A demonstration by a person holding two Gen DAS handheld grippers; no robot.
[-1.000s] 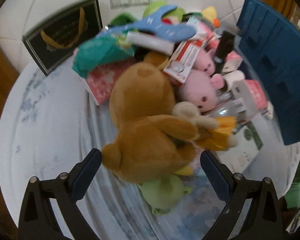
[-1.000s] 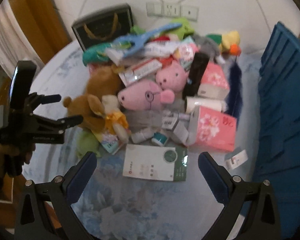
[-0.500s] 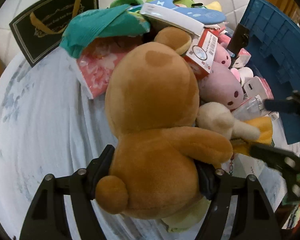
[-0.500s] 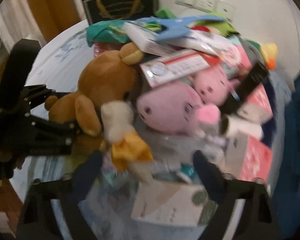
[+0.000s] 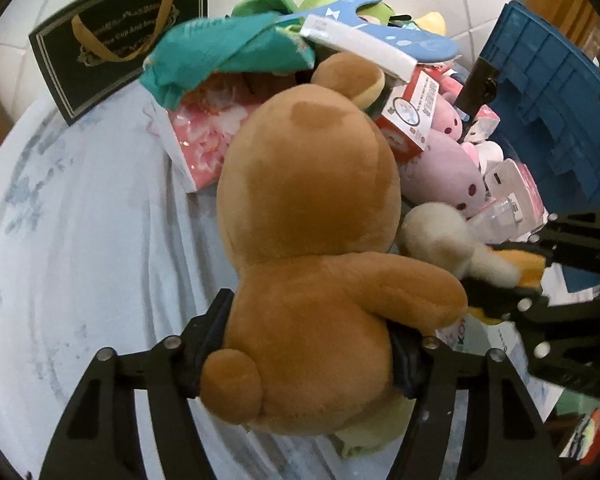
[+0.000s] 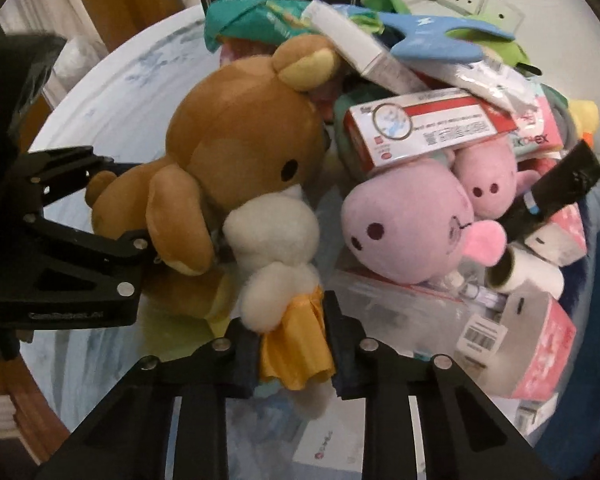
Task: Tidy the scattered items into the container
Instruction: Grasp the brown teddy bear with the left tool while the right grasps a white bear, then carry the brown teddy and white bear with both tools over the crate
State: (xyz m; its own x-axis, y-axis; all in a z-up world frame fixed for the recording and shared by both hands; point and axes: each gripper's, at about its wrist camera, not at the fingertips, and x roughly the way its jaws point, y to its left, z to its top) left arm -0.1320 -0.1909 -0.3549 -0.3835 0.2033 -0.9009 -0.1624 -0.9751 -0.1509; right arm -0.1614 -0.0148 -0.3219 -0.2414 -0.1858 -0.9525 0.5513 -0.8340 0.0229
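Note:
My left gripper [image 5: 308,344] is shut on the body of a brown plush bear [image 5: 308,216], which also shows in the right wrist view [image 6: 236,148]. My right gripper [image 6: 290,344] is shut on a small white plush doll in a yellow skirt [image 6: 284,280], seen beside the bear in the left wrist view [image 5: 444,236]. Both toys lie at the near edge of a heap of items on the round table. The blue container [image 5: 552,92] stands at the right.
The heap holds two pink pig plushes [image 6: 412,224], a red and white box [image 6: 424,128], pink tissue packs [image 5: 208,128], a blue hanger [image 6: 432,36] and a teal pack [image 5: 220,52]. A black gift bag [image 5: 116,52] stands at the back by the wall.
Both grippers moved in toward the heap and closed. The left one closed on the brown bear, the right one on the white doll's yellow skirt.

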